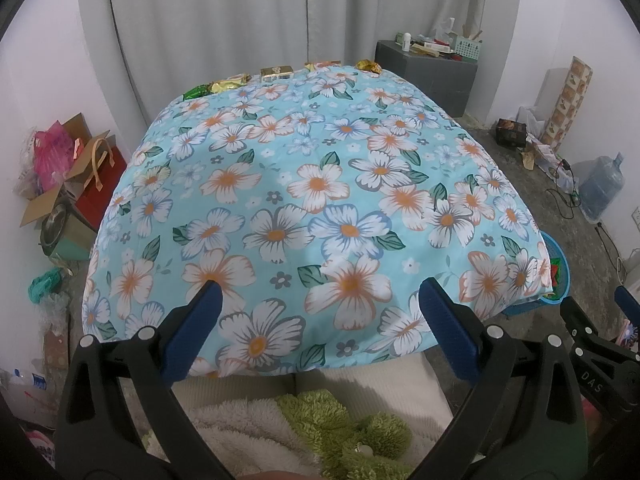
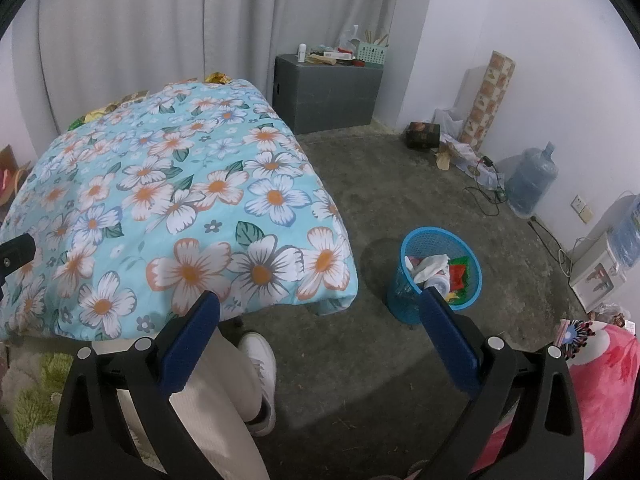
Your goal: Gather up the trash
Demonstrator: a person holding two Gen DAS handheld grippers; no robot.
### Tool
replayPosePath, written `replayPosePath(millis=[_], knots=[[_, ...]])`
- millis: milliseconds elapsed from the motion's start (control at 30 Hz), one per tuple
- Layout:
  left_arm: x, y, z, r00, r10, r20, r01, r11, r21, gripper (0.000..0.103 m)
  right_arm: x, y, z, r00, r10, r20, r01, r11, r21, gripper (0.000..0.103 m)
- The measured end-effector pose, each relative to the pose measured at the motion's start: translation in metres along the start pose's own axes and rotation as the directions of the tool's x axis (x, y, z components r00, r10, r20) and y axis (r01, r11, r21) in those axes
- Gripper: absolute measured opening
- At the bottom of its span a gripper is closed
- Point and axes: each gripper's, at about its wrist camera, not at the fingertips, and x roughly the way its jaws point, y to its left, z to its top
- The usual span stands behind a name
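Observation:
A table under a blue floral cloth [image 1: 304,184] fills the left wrist view. Along its far edge lie wrappers: a green one [image 1: 197,91], gold ones [image 1: 229,83] [image 1: 369,65] and a small gold box [image 1: 276,71]. My left gripper [image 1: 320,292] is open and empty above the near edge of the cloth. My right gripper [image 2: 320,300] is open and empty, above the floor right of the table. A blue mesh bin [image 2: 412,292] with white paper and red and green wrappers inside stands on the floor just beyond my right finger; its rim shows in the left wrist view [image 1: 558,276].
The person's leg and white shoe [image 2: 260,360] are by the table's near corner. A grey cabinet [image 2: 328,92] with clutter stands at the back wall. A water jug [image 2: 530,182], cables and boxes [image 2: 422,134] line the right wall. Bags and cartons [image 1: 76,184] sit at the left.

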Motion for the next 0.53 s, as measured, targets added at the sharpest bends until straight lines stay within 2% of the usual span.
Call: replayPosePath(millis=[533], knots=[[0.0020,0.0047,-0.0004,1.000,-0.001,-0.008,0.001,1.000,-0.001,0.094,-0.0001,-0.0003,-0.0002,1.000,0.001,-0.001,-0.001,1.000,0.001,0.097]])
